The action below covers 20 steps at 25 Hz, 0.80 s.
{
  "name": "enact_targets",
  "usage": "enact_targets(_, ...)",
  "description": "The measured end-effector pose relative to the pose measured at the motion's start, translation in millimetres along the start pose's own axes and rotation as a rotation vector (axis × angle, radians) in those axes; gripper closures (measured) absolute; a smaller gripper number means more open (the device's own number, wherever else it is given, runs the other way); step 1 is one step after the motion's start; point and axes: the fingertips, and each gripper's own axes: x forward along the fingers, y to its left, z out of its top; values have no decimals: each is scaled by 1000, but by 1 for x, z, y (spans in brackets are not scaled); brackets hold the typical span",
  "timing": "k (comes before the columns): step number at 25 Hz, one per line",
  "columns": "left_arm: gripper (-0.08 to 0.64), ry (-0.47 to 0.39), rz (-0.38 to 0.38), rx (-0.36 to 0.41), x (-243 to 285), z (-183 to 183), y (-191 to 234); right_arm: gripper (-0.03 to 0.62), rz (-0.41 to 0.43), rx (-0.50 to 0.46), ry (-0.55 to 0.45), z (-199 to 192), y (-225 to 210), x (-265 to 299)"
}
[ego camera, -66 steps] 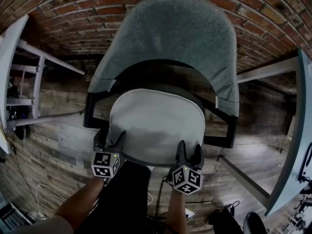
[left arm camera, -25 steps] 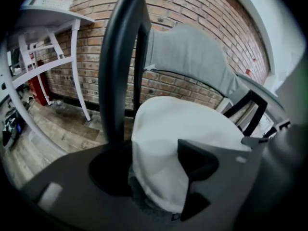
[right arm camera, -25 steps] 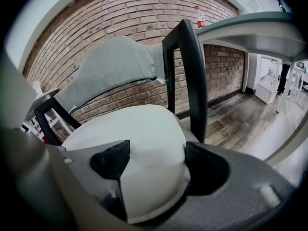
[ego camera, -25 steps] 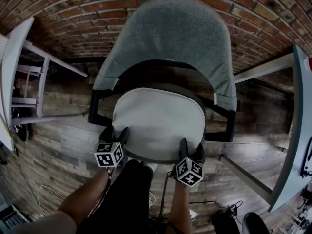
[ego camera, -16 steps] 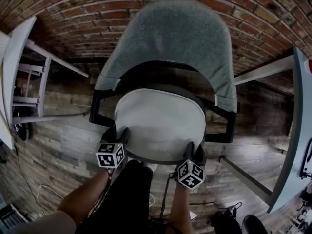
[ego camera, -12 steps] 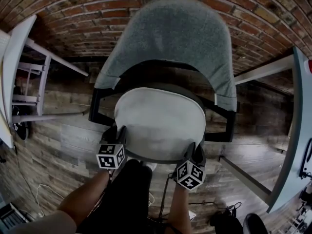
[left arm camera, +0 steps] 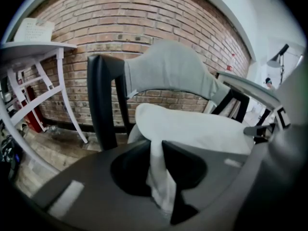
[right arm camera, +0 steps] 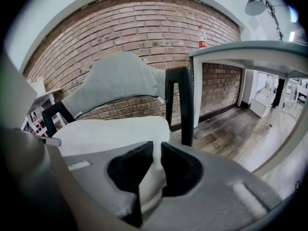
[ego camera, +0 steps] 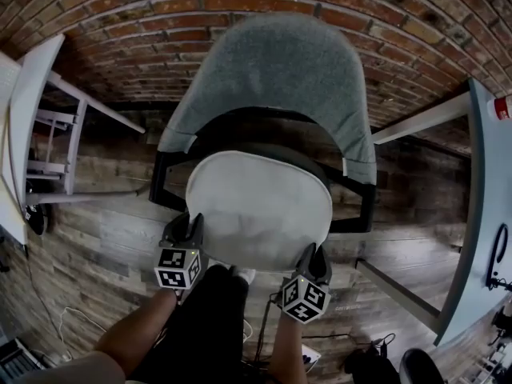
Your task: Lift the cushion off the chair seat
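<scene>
The white cushion (ego camera: 260, 206) lies over the dark seat of a black chair (ego camera: 160, 178) that has a grey-covered back (ego camera: 280, 70). My left gripper (ego camera: 189, 227) is at the cushion's front left corner and my right gripper (ego camera: 314, 256) at its front right corner. Both pairs of jaws have just been closing, with the cushion's edge between them. In the left gripper view the left gripper (left arm camera: 156, 150) pinches a fold of the cushion (left arm camera: 192, 129). The right gripper view shows the right gripper (right arm camera: 157, 150) pinching the cushion (right arm camera: 110, 129) likewise. The front edge is raised off the seat.
A brick wall (ego camera: 96, 30) stands behind the chair. A white table (ego camera: 28, 94) is at the left, and a grey table (ego camera: 480, 214) with a red-capped bottle (right arm camera: 202, 36) is at the right. Cables lie on the wood floor (ego camera: 72, 318). The person's dark trouser legs (ego camera: 208, 318) stand between my grippers.
Both grippers, open at the cushion's front edge a second ago, have shut on it and risen. The cushion's front has come up with them.
</scene>
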Motion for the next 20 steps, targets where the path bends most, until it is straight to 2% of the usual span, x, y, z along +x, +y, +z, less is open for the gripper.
enact_targets(10,502,-56,-6,27,-47,68,-12,543,3,-2,-70,74,12,-50)
enact_targets(20,500,-113,10,53,-126,149,-20,543,42,20,-123,160,32,-119)
